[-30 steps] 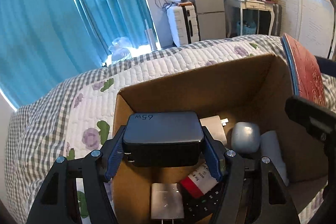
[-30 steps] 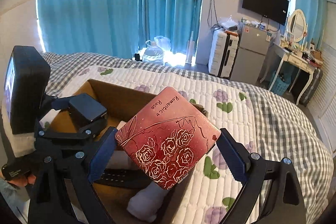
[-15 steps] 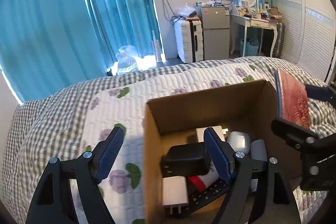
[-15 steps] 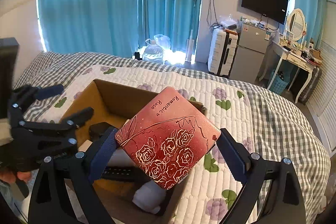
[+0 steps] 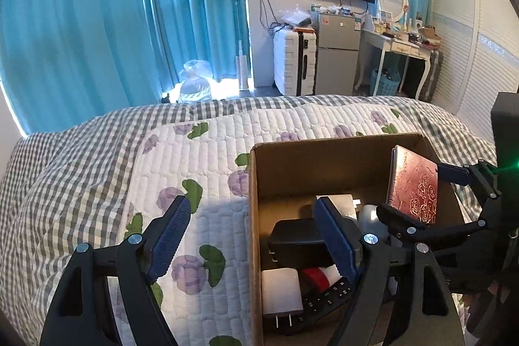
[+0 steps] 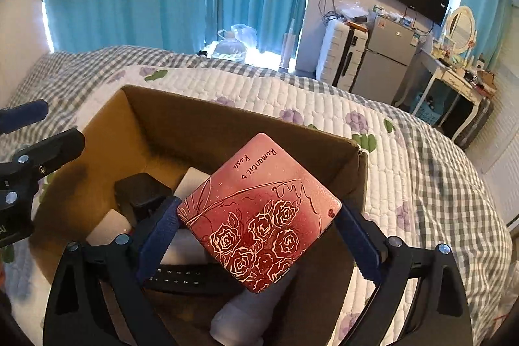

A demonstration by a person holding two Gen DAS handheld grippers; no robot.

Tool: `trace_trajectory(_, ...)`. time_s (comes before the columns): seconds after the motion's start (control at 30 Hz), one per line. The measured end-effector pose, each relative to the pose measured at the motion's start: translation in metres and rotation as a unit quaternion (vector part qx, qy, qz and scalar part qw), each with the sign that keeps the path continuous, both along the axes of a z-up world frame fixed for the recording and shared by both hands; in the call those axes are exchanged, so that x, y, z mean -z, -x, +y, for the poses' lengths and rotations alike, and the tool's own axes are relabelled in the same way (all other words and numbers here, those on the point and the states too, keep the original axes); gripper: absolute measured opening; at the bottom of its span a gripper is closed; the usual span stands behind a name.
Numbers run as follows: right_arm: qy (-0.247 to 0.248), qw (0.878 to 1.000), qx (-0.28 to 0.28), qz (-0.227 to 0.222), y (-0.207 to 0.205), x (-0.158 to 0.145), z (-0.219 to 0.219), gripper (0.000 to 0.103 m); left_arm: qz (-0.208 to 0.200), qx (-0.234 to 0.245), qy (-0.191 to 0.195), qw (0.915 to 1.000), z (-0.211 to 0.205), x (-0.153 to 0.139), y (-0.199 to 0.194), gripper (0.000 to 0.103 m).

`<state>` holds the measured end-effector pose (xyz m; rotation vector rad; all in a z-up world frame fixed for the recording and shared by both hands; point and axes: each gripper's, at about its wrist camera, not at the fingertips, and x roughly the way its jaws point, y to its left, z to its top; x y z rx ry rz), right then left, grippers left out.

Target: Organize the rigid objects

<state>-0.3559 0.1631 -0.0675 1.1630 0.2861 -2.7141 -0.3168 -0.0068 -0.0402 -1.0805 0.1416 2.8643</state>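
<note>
A cardboard box (image 5: 311,161) (image 6: 181,122) sits on the quilted bed. Inside lie a black power brick (image 5: 296,240) (image 6: 141,193), a white plug adapter (image 5: 280,292), a black remote (image 5: 327,297) (image 6: 175,276) and white items. My left gripper (image 5: 251,244) is open and empty, raised over the box's left wall. My right gripper (image 6: 259,226) is shut on a red rose-patterned tin (image 6: 259,213), held over the box's right half; the tin also shows in the left wrist view (image 5: 413,185).
The box rests on a white floral quilt (image 5: 194,158) with a grey checked border. Beyond the bed are blue curtains (image 5: 97,21), a white suitcase (image 5: 293,64), a small fridge (image 5: 337,54) and a dressing table (image 5: 402,47).
My left gripper released the black power brick into the box, opened and pulled back up and left. My right gripper brought the rose tin lower, over the box.
</note>
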Motion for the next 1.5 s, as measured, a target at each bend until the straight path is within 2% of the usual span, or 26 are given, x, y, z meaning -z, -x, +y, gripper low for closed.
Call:
trace_trajectory(0.2,0.03,0.999,0.009,0.007,-0.009,-0.01,0.009,0.099,-0.004,-0.008,-0.011,0.9999,-0.002,-0.01,-0.01,0.081)
trace_trajectory(0.37,0.037,0.999,0.018,0.033,-0.033,-0.045,0.018,0.1,0.02,-0.008,0.0,0.9998,0.001,-0.044,-0.035,0.081)
trace_trajectory(0.6,0.041,0.994,0.03,0.095,-0.097,-0.13,0.033,0.1,0.082,0.002,-0.011,0.9966,0.007,-0.118,-0.092,0.082)
trace_trajectory(0.73,0.028,0.99,0.039,0.134,-0.141,-0.18,0.033,0.1,0.129,0.005,-0.006,0.9916,0.01,-0.163,-0.136,0.083)
trace_trajectory(0.9,0.033,0.982,0.047,0.178,-0.197,-0.23,0.035,0.101,0.172,0.002,0.0,0.9851,0.008,-0.197,-0.185,0.084)
trace_trajectory(1.0,0.041,0.977,0.051,0.204,-0.233,-0.248,0.038,0.103,0.194,0.003,-0.005,0.981,0.004,-0.204,-0.213,0.096)
trace_trajectory(1.1,0.048,0.971,0.053,0.227,-0.265,-0.254,0.038,0.103,0.216,0.009,-0.016,0.9762,0.0,-0.201,-0.239,0.1)
trace_trajectory(1.2,0.065,0.969,0.05,0.233,-0.29,-0.244,0.039,0.103,0.224,0.014,-0.032,0.9739,-0.004,-0.186,-0.257,0.103)
trace_trajectory(1.3,0.076,0.966,0.054,0.242,-0.306,-0.222,0.035,0.103,0.231,0.024,-0.05,0.9713,-0.006,-0.167,-0.268,0.103)
trace_trajectory(1.43,0.077,0.961,0.057,0.26,-0.313,-0.185,0.033,0.103,0.239,-0.005,-0.041,0.97,-0.008,-0.131,-0.271,0.103)
trace_trajectory(1.5,0.084,0.956,0.058,0.274,-0.313,-0.166,0.034,0.103,0.24,-0.025,-0.056,0.9687,-0.014,-0.111,-0.271,0.103)
